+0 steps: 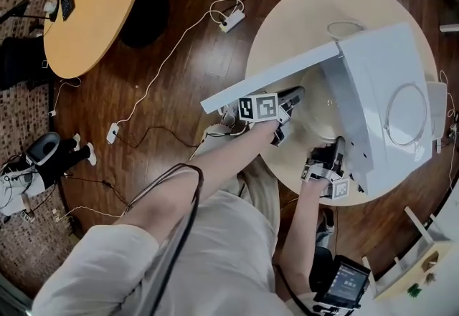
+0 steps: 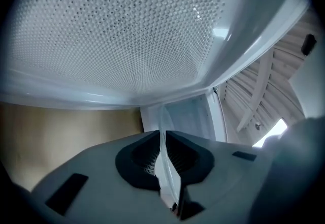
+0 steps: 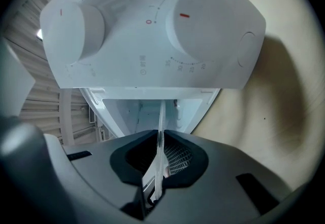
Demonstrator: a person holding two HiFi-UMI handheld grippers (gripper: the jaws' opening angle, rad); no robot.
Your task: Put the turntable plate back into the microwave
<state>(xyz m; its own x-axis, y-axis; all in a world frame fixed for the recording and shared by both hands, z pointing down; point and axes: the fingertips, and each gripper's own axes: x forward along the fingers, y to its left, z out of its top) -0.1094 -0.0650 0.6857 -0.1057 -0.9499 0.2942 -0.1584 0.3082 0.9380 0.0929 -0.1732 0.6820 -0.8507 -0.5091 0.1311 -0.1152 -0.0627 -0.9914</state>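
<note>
Jaws on both grippers are closed on the rim of the clear turntable plate. We see our left gripper pinching its edge beneath the perforated open door, and our right gripper pinching it below the two dials. Right of centre in the head view, the plate sits between the two grippers, at the mouth of the white microwave on the round table.
</note>
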